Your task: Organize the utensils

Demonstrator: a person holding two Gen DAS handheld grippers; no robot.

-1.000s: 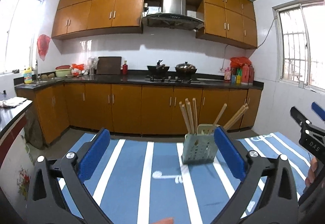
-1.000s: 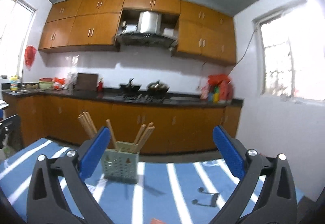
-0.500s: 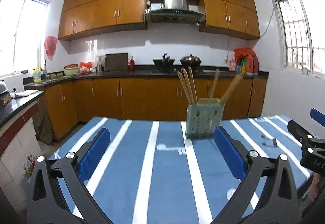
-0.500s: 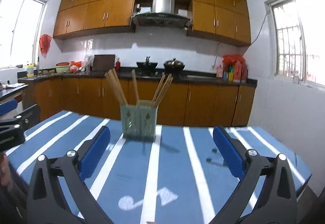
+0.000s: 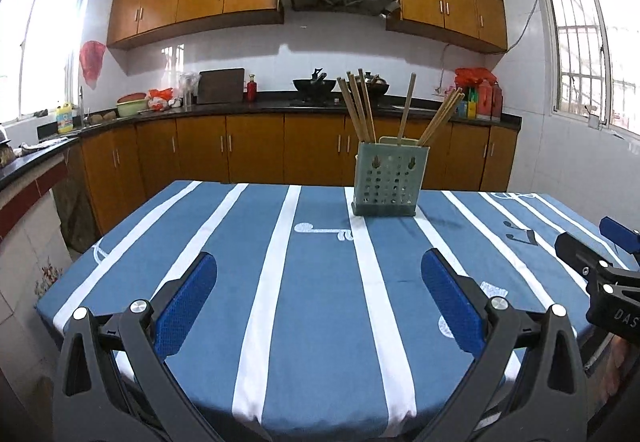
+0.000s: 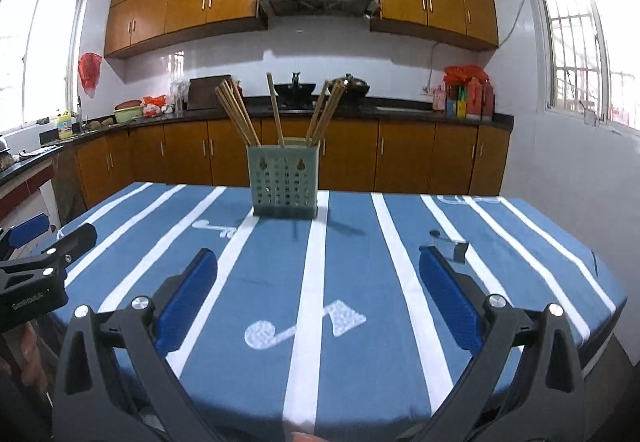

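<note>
A pale green perforated utensil holder (image 5: 389,179) stands upright toward the far side of a table covered with a blue, white-striped cloth (image 5: 320,282); it also shows in the right wrist view (image 6: 285,181). Several wooden chopsticks (image 5: 358,107) stick out of it, fanned left, middle and right (image 6: 236,113). My left gripper (image 5: 319,300) is open and empty above the near part of the table. My right gripper (image 6: 318,294) is open and empty, beside it on the right. Each gripper shows at the edge of the other's view (image 5: 600,274) (image 6: 36,270).
Behind the table runs a kitchen counter (image 5: 280,105) with wooden cabinets, a wok and pot on the stove, bottles at the right (image 5: 480,97) and a sink at the left. Windows are on both side walls. The table's near edge lies just under the grippers.
Both grippers have drawn back from the holder and tilted down; the holder looks farther away and more of the cloth shows. Both stay open and empty.
</note>
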